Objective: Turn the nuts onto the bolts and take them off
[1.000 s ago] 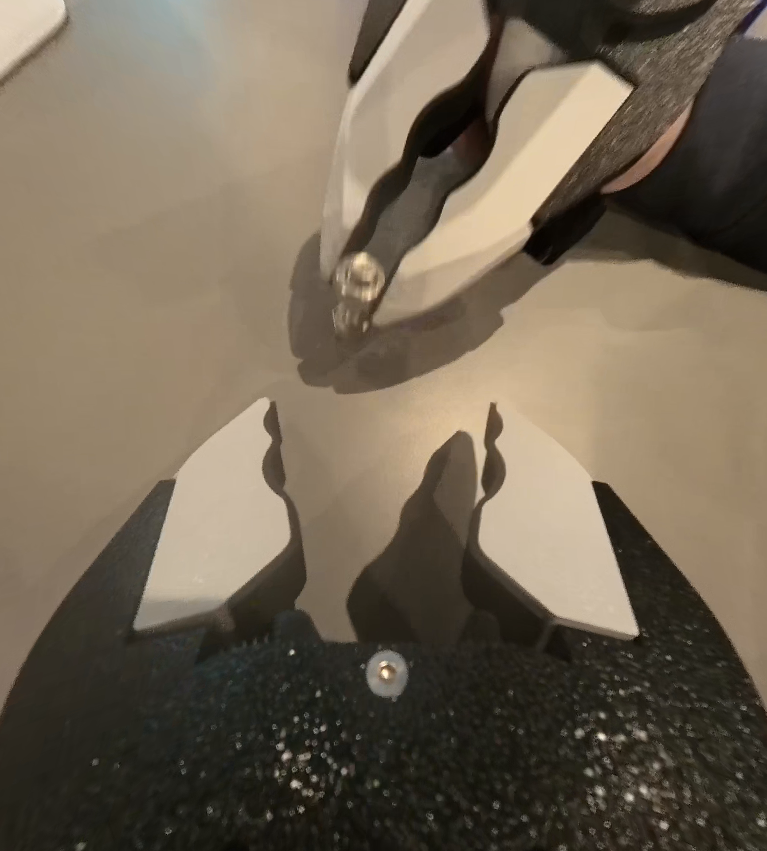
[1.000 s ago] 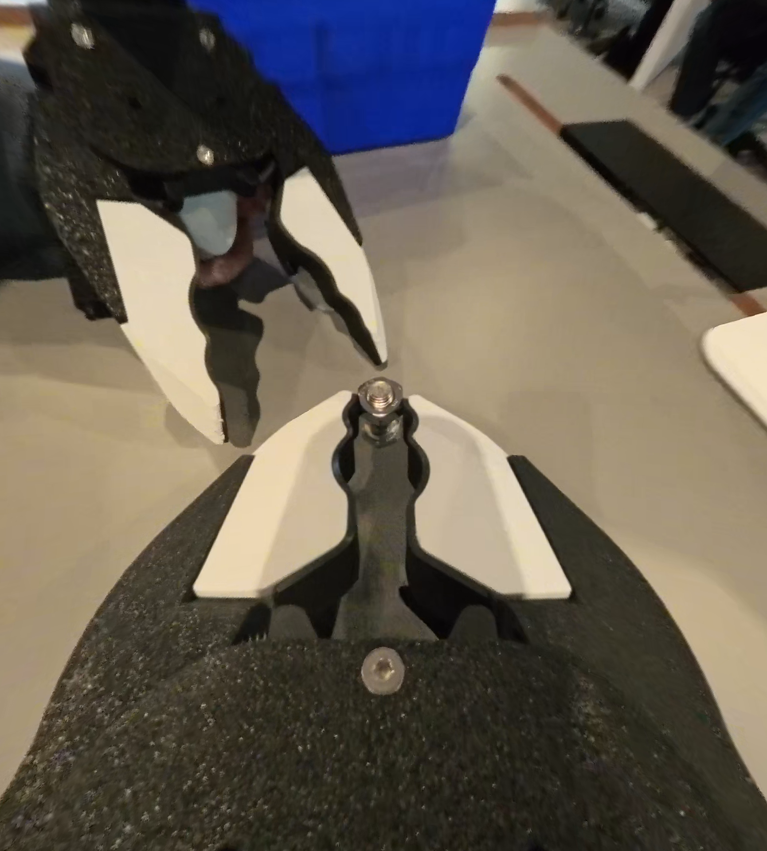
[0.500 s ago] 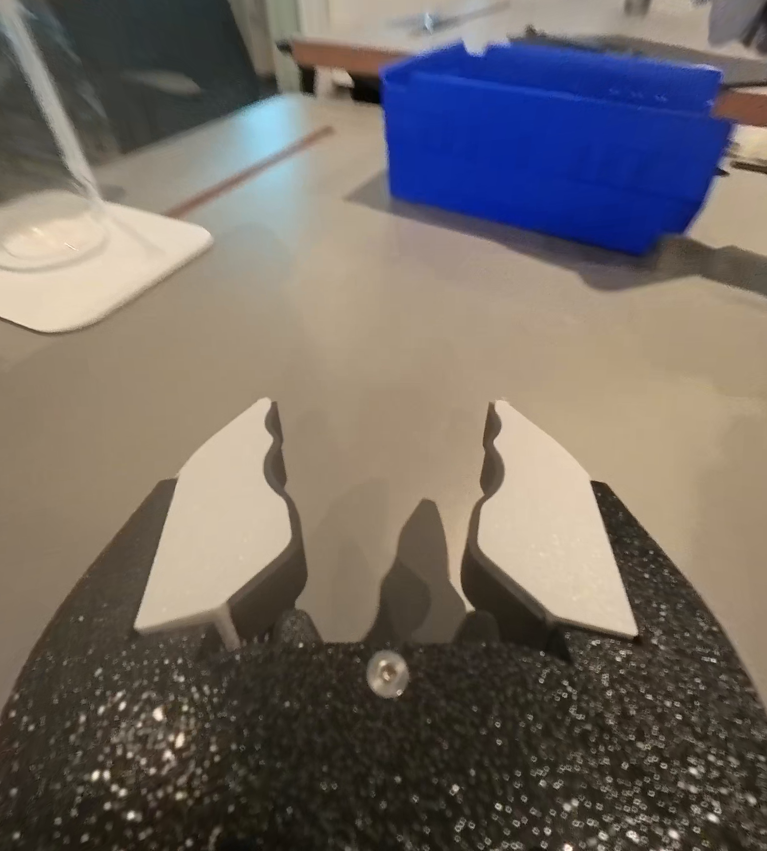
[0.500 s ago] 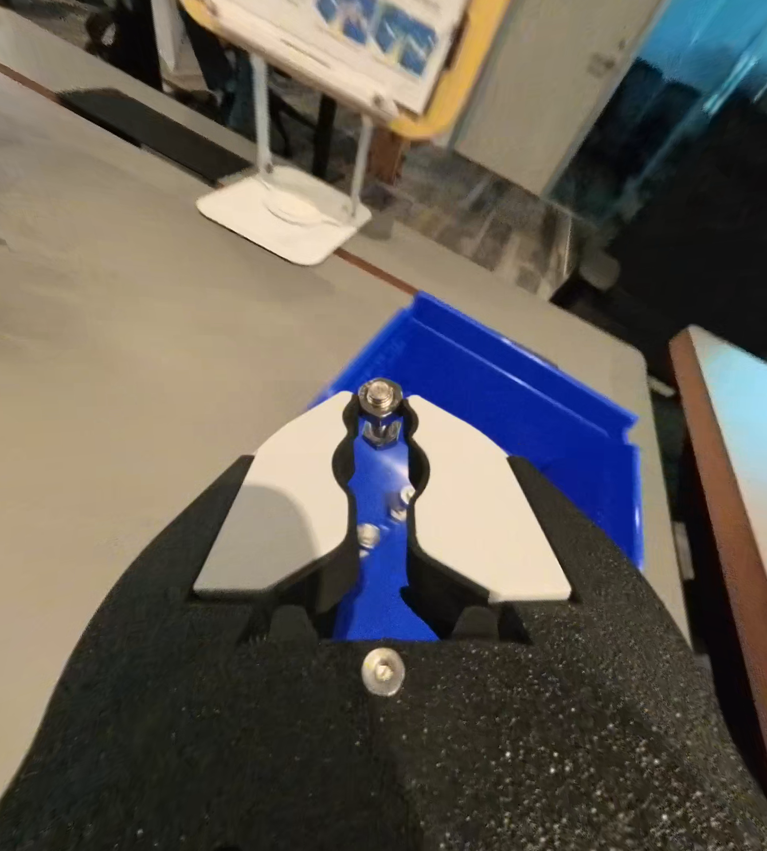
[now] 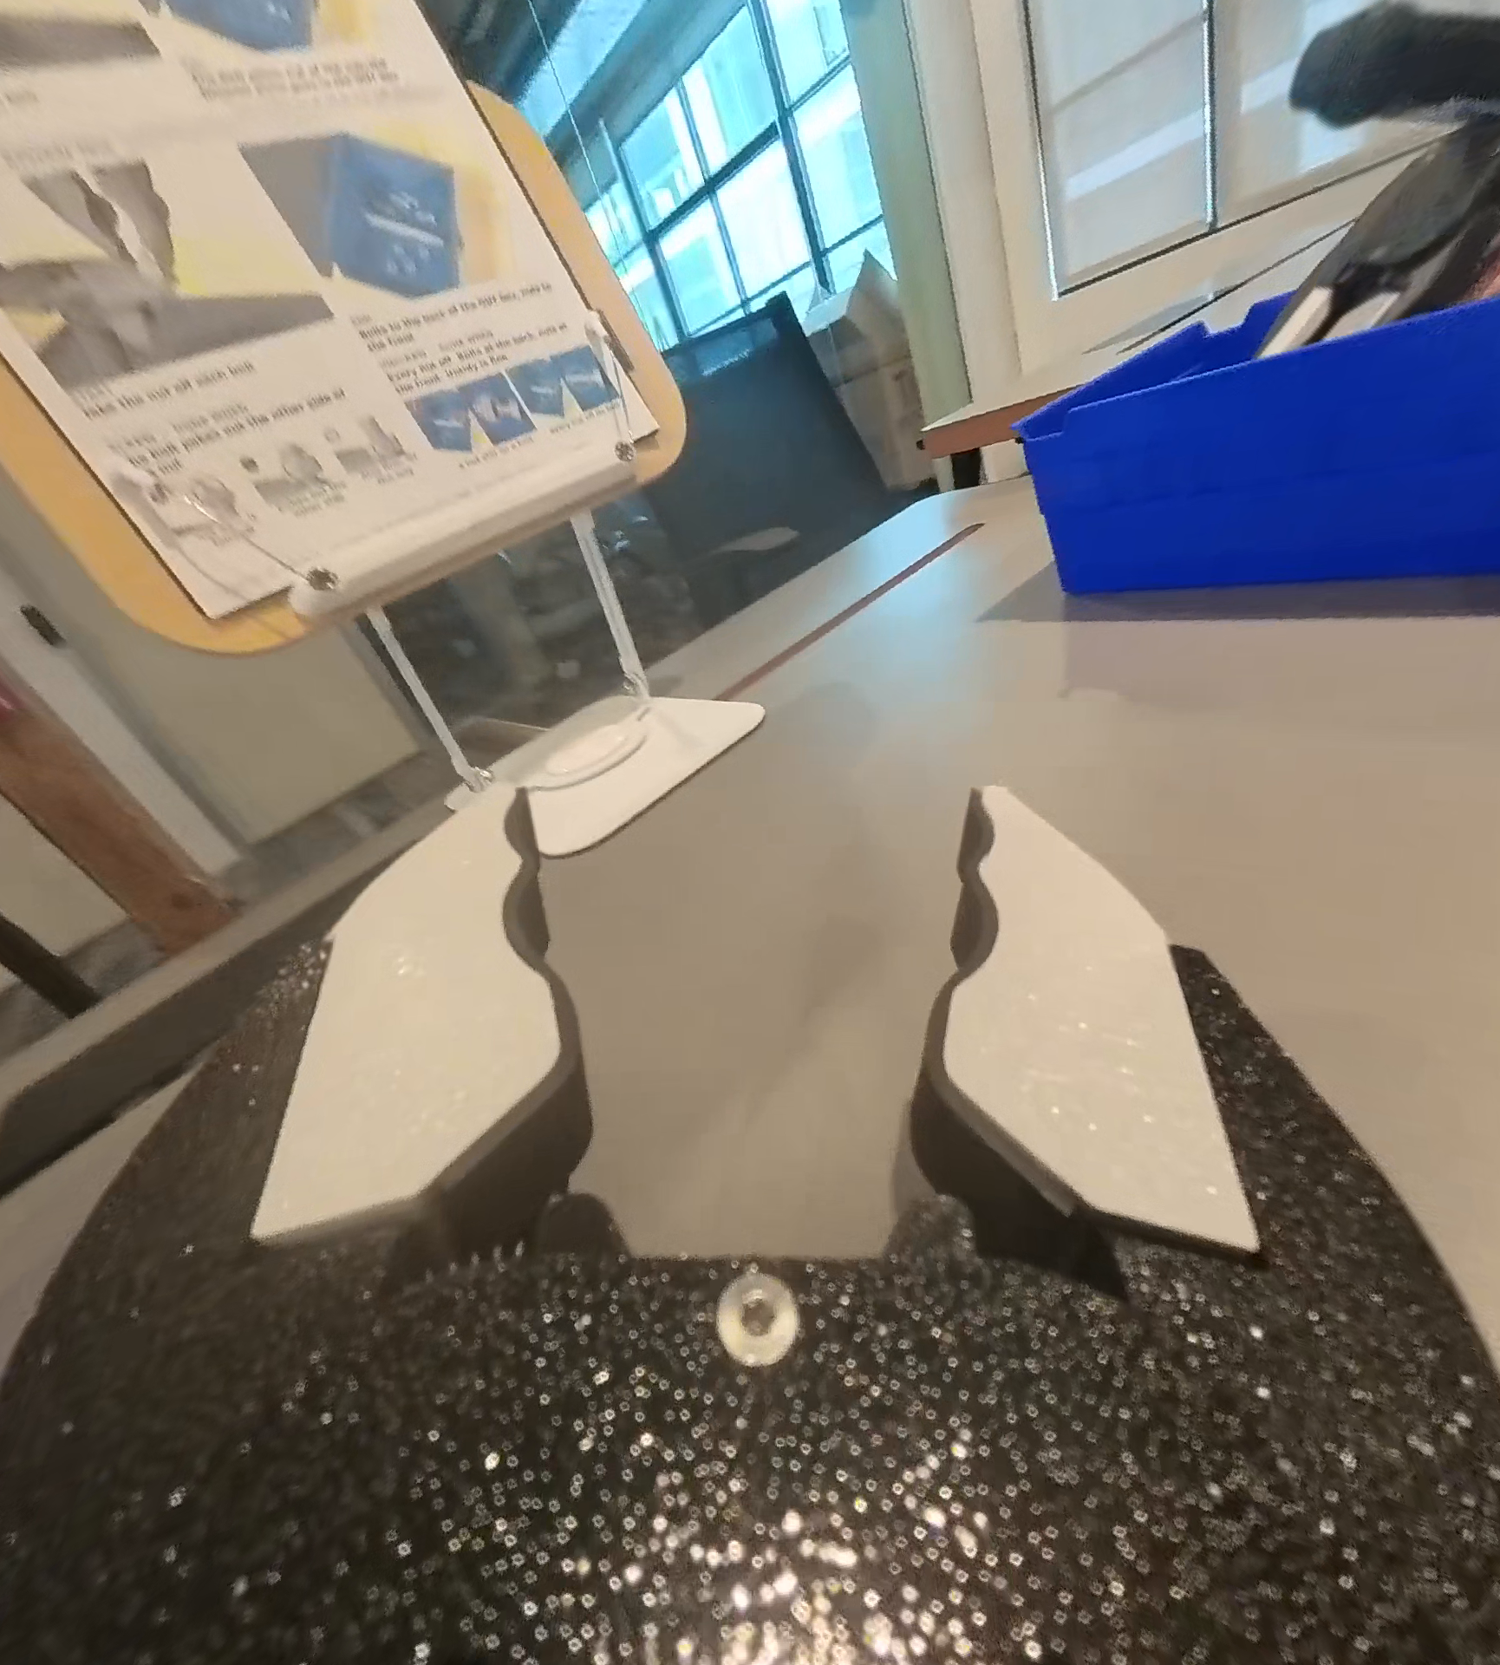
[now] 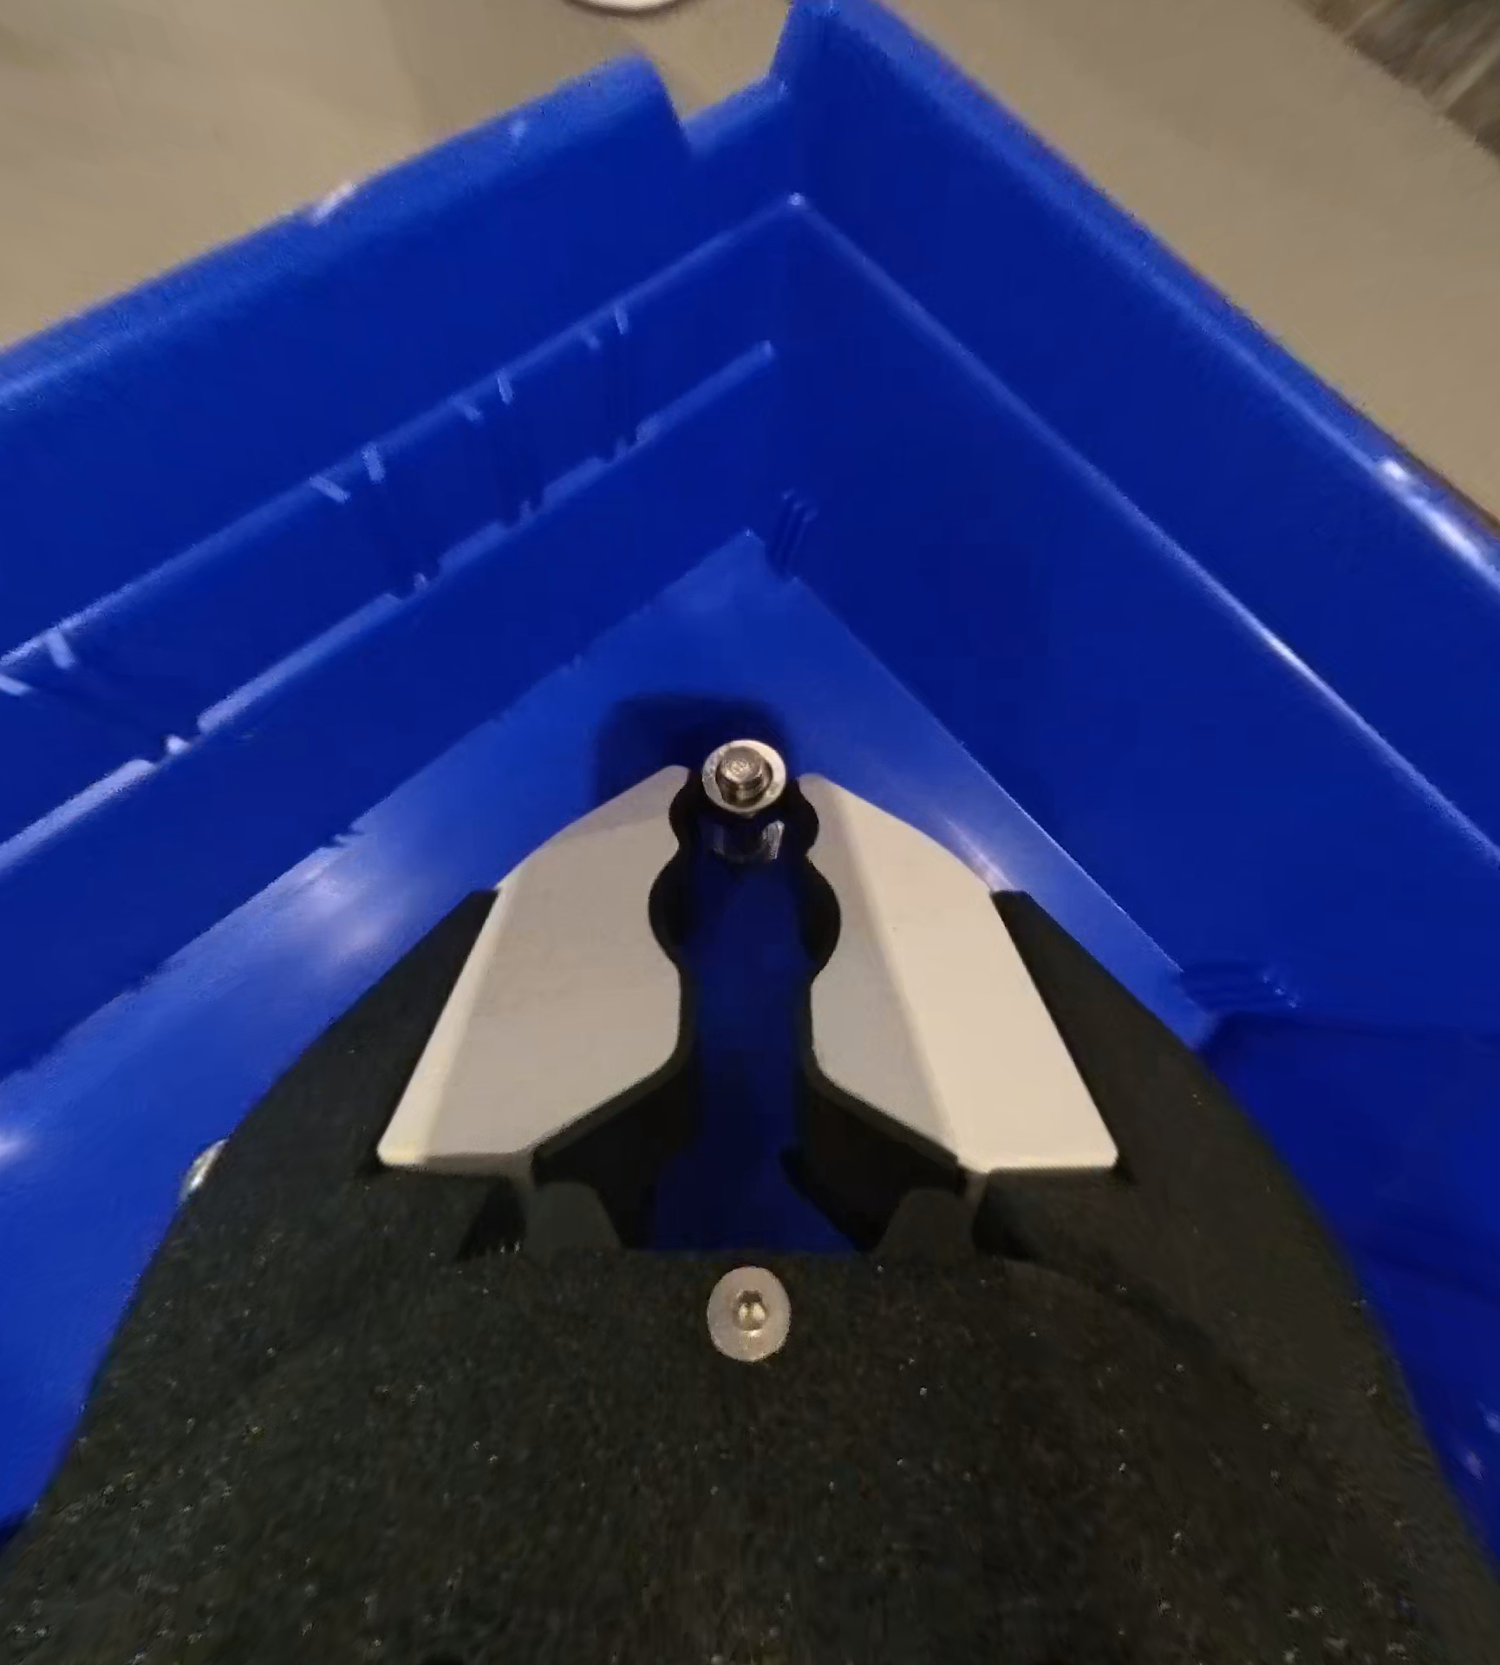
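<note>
- Your right gripper (image 6: 742, 815): the two pale fingers (image 6: 927, 982) converge at their tips and pinch a small metal bolt (image 6: 739, 777); its end, with a nut (image 6: 715, 782) ringing it, faces the camera just past the tips, and the shank runs back between the notched inner edges.
- Behind the grip point, the gap between the fingers widens, and only blue plastic shows through it.
- The held bolt sits low inside the blue bin (image 6: 1044, 468), close to an inner corner where two stepped walls meet; whether it touches the floor of the bin cannot be told.
- At the left edge of the black gripper body, a small metal piece (image 6: 199, 1176) shows against the bin floor; too little is visible to identify it.
- Your left gripper (image 5: 746, 887): the fingers (image 5: 422, 1018) stand wide apart with nothing between them; only the grey table (image 5: 1179, 811) shows through the gap.
- Ahead and to the left, a white-based stand (image 5: 638, 766) carries an instruction board (image 5: 278, 297).
- To the far right on the table stands the blue bin (image 5: 1314, 477), with your right gripper (image 5: 1440, 234) reaching down into it from above.
</note>
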### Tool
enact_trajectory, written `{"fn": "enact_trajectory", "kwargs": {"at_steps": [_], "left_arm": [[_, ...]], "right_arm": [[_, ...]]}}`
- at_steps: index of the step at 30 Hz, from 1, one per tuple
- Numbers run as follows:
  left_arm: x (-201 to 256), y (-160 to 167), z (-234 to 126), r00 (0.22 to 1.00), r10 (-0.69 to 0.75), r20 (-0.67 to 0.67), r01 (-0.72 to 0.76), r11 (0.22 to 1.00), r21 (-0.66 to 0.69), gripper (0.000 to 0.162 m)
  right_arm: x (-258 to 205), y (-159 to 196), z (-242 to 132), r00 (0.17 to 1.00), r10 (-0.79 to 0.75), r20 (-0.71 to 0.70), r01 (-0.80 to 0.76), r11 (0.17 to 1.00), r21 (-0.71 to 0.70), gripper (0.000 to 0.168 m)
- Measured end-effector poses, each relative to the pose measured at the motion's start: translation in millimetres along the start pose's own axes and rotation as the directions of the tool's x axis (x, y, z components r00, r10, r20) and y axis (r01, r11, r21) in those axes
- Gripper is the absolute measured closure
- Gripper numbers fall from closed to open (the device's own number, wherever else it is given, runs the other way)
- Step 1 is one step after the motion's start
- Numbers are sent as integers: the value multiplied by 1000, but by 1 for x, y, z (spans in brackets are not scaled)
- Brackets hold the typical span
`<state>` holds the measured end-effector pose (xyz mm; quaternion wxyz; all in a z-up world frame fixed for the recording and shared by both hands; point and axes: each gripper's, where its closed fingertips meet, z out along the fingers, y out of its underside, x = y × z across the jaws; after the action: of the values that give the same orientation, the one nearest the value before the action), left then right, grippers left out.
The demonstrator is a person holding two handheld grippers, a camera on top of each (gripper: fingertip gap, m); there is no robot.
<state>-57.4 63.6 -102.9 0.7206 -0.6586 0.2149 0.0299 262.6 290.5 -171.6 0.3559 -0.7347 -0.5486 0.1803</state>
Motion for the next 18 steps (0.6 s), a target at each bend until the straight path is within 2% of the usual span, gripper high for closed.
{"fn": "enact_trajectory", "kwargs": {"at_steps": [6, 10, 12, 14, 16, 18], "left_arm": [[2, 3, 2, 1000, 16, -1, -16, 1000, -20, 72], [0, 2, 2, 1000, 14, 8, -13, 1000, -17, 72], [-1, 1, 1, 1000, -2, 9, 2, 1000, -6, 73], [-3, -1, 0, 1000, -20, 14, 20, 1000, 4, 74], [-4, -2, -1, 999, -31, 17, 31, 999, 13, 75], [-5, -4, -2, 999, -34, 18, 33, 999, 23, 75]], "right_arm": [[-1, 1, 5, 999, -38, 5, 38, 999, -33, 149], [7, -23, -20, 999, 16, -41, -13, 997, 74, 144], [8, -47, -44, 995, 34, -92, -19, 987, 158, 144], [-8, -87, -75, 992, 30, -126, 7, 957, 290, 145], [-35, -124, -101, 985, -17, -174, 84, 918, 387, 149], [-72, -154, -111, 971, -88, -224, 179, 885, 429, 150]]}}
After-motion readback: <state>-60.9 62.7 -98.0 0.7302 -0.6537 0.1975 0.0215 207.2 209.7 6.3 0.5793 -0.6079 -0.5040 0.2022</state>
